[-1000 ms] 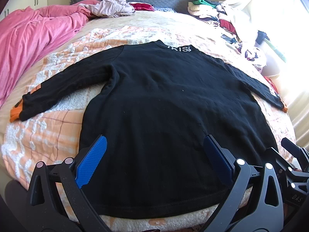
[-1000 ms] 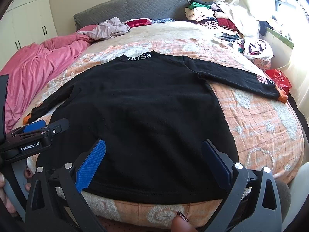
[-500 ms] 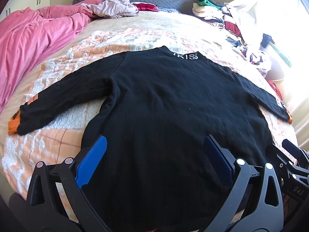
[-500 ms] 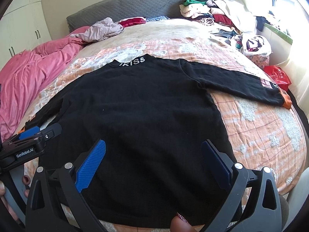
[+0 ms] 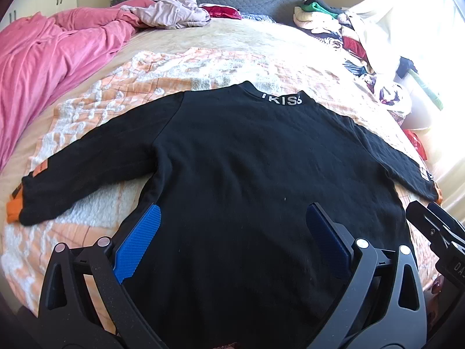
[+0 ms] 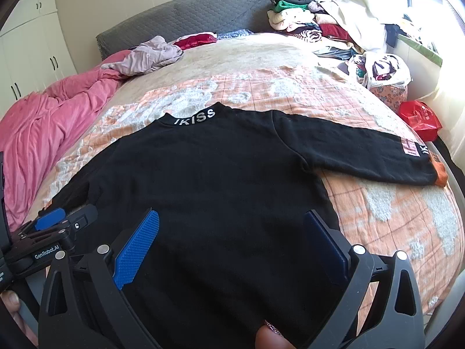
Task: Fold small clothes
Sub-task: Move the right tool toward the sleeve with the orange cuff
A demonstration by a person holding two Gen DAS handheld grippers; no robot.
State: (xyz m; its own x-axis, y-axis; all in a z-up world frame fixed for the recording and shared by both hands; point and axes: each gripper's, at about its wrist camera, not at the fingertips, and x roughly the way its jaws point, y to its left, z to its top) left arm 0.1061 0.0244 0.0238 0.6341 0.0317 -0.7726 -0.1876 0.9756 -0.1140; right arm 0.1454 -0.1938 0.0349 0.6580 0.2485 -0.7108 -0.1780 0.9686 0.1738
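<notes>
A black long-sleeved top (image 5: 247, 168) (image 6: 215, 174) lies flat on the bed, collar with white lettering (image 5: 281, 99) (image 6: 195, 117) at the far side, both sleeves spread out with orange cuffs (image 5: 14, 206) (image 6: 440, 176). My left gripper (image 5: 232, 226) hovers open over the lower body of the top, nearer its left side. My right gripper (image 6: 229, 226) hovers open over the lower body nearer the right side. Nothing is between the fingers of either. Each gripper shows at the edge of the other's view.
An orange-and-white patterned blanket (image 6: 392, 209) covers the bed. A pink duvet (image 5: 43, 67) is bunched on the left. Loose clothes (image 6: 148, 56) lie by the grey headboard (image 6: 180, 20); a clothes pile (image 6: 319, 20) and red bag (image 6: 420, 119) sit on the right.
Both grippers have moved forward over the top, from its hem toward the middle of the body. Both stay open and the top has not moved.
</notes>
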